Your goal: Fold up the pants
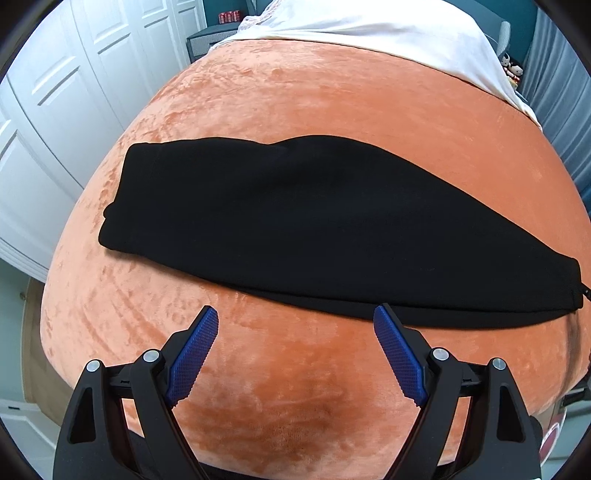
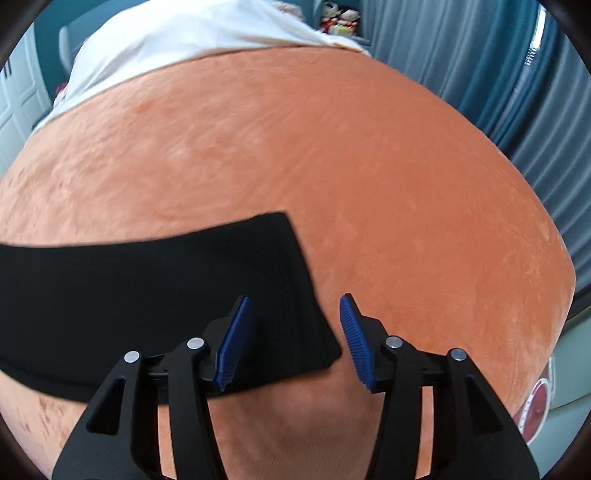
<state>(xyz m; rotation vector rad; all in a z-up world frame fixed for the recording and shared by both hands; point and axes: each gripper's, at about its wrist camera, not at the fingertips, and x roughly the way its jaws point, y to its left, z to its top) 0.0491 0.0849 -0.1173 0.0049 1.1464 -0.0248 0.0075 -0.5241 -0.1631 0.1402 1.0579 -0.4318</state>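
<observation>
- Where orange plush blanket [image 1: 295,110] covers the bed, black pants [image 1: 295,229] lie mid-frame; white sheet [image 1: 369,29] upper frame.
- White closet doors [image 1: 74,92] left.
- Left tool [image 1: 295,321] released.
- Right tool [image 2: 295,306] released, over the pants' end.

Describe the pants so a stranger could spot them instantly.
Find the wide orange plush blanket covering the bed. Across its near half lies one long, flat strip of cloth: the black pants. They are the only dark item there; the white sheet lies farther back.
</observation>
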